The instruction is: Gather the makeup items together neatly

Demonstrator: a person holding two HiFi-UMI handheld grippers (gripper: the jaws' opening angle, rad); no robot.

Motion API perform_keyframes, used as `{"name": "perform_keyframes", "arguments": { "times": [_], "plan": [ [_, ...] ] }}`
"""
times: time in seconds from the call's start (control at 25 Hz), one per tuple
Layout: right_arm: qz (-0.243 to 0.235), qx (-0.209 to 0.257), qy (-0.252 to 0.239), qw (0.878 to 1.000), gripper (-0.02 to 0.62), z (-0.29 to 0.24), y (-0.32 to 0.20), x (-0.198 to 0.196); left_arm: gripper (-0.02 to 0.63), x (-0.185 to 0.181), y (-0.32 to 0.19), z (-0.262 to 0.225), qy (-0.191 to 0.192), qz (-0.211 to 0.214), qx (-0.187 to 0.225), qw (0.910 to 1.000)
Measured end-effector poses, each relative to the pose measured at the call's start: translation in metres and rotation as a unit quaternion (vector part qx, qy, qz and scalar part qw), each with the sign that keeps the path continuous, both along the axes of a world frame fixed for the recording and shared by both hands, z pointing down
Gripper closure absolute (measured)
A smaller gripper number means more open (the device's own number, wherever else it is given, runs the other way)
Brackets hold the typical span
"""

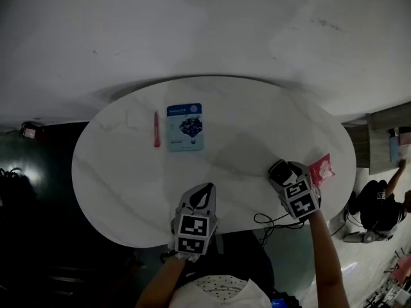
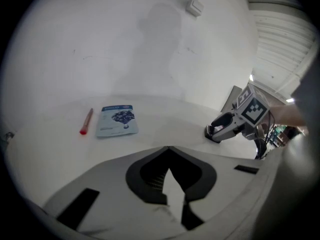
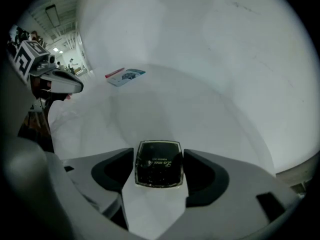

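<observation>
Right gripper view: black compact (image 3: 159,166) noted flat on the white marble table (image 3: 200,114), between the wide-spread jaws of the right gripper (image 3: 159,155), unclamped. Toward the far edge, a blue packet (image 1: 185,127) and red stick (image 1: 156,129) lie side by side, well apart from it. Only in the head view is a pink packet (image 1: 323,169) recorded, just beside the right gripper. Jaws of the left gripper (image 2: 169,149) are held together, empty. A pale wall (image 1: 205,24) stands behind and dark floor (image 1: 38,191) around.

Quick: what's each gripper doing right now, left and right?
Left gripper: closed, empty.
Right gripper: open, with the black compact between its jaws, seemingly not clamped.
</observation>
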State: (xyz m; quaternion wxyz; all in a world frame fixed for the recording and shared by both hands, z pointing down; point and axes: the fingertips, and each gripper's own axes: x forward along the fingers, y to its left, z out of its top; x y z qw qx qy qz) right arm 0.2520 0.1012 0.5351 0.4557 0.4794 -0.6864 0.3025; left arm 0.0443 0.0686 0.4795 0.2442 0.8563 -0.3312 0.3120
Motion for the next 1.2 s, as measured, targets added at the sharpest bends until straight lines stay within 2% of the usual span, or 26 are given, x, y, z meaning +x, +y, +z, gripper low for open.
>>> {"name": "perform_keyframes", "arguments": {
  "times": [0.88,1.2],
  "plan": [
    [0.003,-0.083,-0.008,0.996,0.241,0.018,0.001,0.004,0.586,-0.013,-0.001,0.007,0.003,-0.025,-0.010,0.9996],
    [0.003,-0.092,0.001,0.996,0.238,0.021,0.001,0.005,0.586,-0.019,-0.001,0.012,0.000,-0.033,-0.015,0.9993]
  ]
}}
